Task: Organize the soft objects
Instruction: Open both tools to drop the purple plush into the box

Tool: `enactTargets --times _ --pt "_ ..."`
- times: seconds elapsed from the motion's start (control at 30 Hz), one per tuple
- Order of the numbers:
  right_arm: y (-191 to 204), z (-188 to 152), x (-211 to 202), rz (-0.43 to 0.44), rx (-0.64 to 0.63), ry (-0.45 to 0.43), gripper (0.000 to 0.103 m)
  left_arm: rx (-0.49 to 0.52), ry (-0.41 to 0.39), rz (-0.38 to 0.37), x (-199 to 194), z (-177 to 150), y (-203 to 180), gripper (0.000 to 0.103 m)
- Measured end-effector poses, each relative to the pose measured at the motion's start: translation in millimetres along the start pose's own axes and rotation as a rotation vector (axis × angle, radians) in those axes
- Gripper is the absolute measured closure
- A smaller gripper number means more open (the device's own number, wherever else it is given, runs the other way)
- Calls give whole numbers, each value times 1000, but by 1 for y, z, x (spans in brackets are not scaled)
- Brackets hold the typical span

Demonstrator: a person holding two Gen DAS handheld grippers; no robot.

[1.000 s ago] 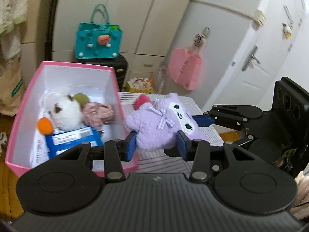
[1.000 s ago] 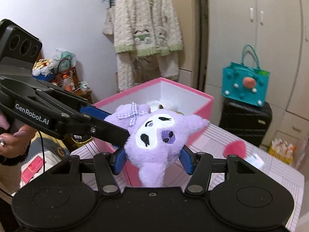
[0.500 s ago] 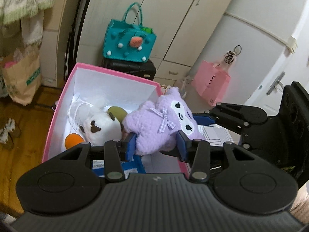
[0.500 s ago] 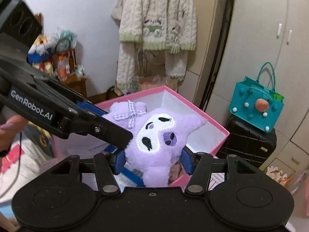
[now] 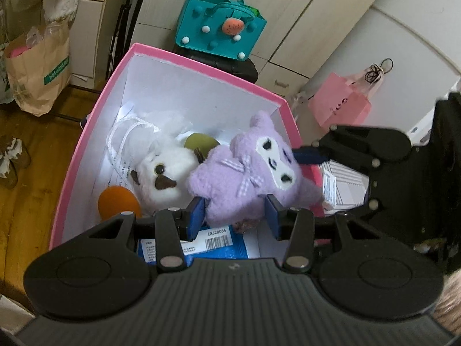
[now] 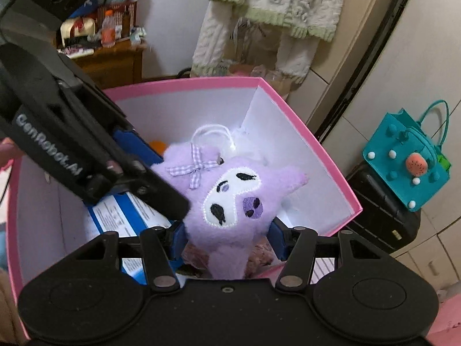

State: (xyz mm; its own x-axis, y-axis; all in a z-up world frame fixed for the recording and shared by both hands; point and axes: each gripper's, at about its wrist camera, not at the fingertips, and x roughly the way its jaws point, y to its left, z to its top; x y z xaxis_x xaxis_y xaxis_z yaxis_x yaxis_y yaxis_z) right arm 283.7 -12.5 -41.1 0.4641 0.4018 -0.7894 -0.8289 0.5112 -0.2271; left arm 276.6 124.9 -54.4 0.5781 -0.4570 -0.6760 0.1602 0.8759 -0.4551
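Both grippers clamp the purple plush (image 5: 245, 173) over the pink box (image 5: 201, 66): left gripper (image 5: 234, 214), just easing wider, and right gripper (image 6: 227, 239). Fuzzy lilac, white face patch, gingham bow.

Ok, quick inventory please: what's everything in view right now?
purple plush: one, lilac, over the open box, gripped from two sides
pink box: one, pink outside, white inside, under the plush
white plush: one, white, in the box
orange ball: one, orange, in the box beside the white plush
blue packet: one, blue, box floor
teal bag: one, teal, on the suitcase
black suitcase: one, black, behind the box
left gripper: black, blue pads, shut on the purple plush
right gripper: same, shut on the purple plush
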Motion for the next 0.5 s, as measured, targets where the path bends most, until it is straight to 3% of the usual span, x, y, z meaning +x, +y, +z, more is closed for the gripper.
enactTargets --times 0.23,0.37,0.5 --pt "2 -3 1 -50 -49 23 37 53 -37 42 -9 -4 -9 59" --pt "8 -10 -19 -73 -46 -37 31 74 -55 62 -19 -7 -13 59" --pt "6 -19 -49 -60 22 -115 31 94 -71 75 -31 -12 -19 59"
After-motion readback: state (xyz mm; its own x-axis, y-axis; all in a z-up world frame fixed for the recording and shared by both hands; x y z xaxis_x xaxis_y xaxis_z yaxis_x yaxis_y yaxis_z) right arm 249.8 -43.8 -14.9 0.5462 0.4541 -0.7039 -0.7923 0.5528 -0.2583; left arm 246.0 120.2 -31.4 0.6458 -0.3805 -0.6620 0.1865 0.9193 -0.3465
